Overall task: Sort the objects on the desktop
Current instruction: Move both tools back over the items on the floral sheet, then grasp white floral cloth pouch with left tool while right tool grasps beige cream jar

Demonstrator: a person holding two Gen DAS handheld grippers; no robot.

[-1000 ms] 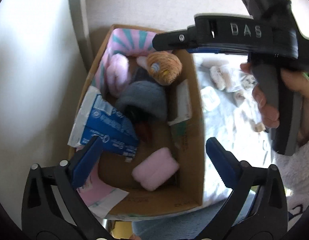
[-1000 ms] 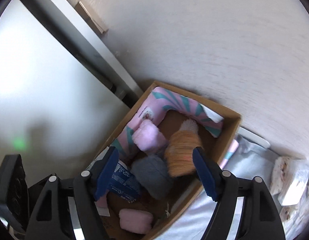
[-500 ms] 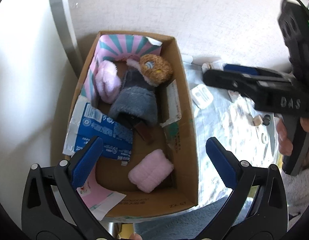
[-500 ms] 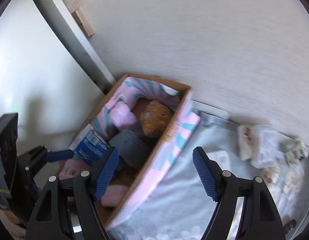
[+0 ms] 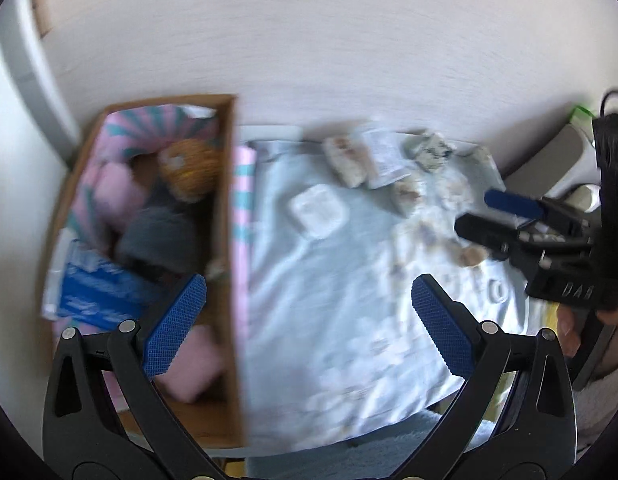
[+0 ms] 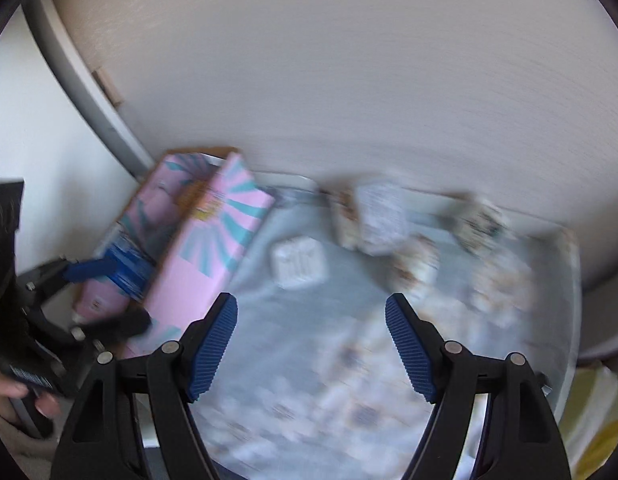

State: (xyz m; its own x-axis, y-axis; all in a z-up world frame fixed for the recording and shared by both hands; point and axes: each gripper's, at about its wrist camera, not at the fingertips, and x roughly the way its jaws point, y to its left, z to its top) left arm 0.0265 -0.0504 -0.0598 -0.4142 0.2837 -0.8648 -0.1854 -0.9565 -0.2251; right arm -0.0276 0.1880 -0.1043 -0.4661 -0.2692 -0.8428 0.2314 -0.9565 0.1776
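Observation:
A cardboard box [image 5: 229,208] stands at the table's left end and holds an orange plush [image 5: 191,168], a grey plush [image 5: 161,236], pink soft items and a blue packet [image 5: 97,296]. On the light blue cloth [image 5: 317,300] lie a white square case [image 5: 319,210] and several small wrapped packets [image 5: 349,156]. My left gripper [image 5: 309,320] is open and empty above the cloth beside the box. My right gripper [image 6: 311,344] is open and empty above the cloth; it also shows at the right of the left wrist view [image 5: 549,240]. The case [image 6: 299,262] lies ahead of it.
A pale wall [image 5: 329,40] runs behind the table. A grey door frame [image 5: 25,72] stands left of the box. The box's outer side is pink with teal stripes [image 6: 213,248]. Something yellow [image 6: 597,412] lies off the table's right edge.
Both grippers have swung right, away from above the box and out over the cloth. The box has shifted to the left of both views. Both stay open and empty.

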